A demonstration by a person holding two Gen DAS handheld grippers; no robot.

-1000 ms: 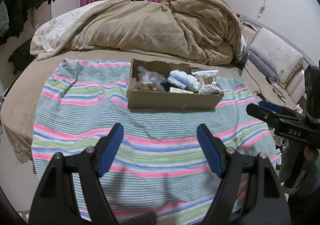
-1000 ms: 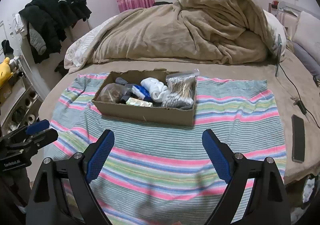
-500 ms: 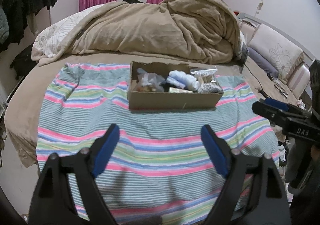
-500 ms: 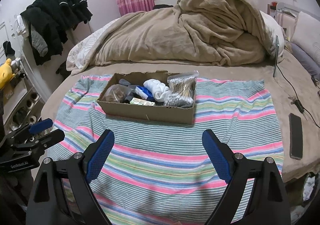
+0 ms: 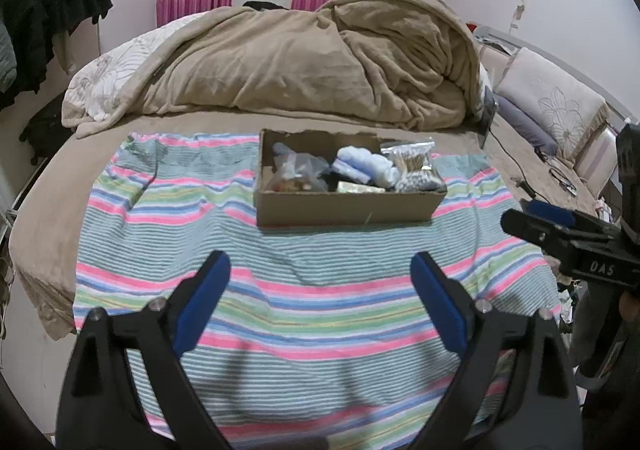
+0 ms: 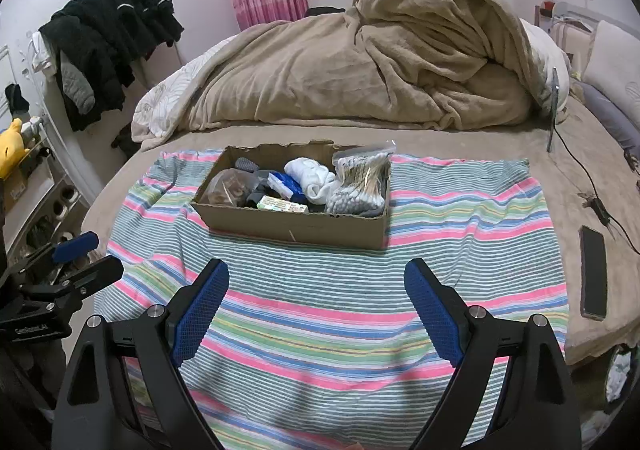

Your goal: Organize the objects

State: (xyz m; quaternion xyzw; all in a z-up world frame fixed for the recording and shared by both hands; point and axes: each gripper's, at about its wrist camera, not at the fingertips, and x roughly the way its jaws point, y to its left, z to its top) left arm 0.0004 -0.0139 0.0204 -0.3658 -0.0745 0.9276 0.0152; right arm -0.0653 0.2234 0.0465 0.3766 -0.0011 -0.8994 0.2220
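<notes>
Both my claws – left gripper (image 5: pixel 320 290), right gripper (image 6: pixel 316 290) – gape, empty; ahead, shallow brown cardboard box (image 6: pixel 296 226); its clear crinkly bag of cotton swabs (image 6: pixel 360 182) – light, slippery; I would pinch its top seam.

Big round bed w/ tan fleece sheet (image 6: pixel 460 138). On it: a striped pink/green/blue cotton cloth (image 6: pixel 460 246) spread flat across the front half, a heaped beige plush blanket (image 6: pixel 360 66) at the back, a black slab phone (image 6: pixel 593 277) near the right edge just off the cloth, plus a thin black cable (image 6: pixel 582 166). An open brown cardboard box (image 6: pixel 296 228) sits on the cloth w/ stuff inside.
</notes>
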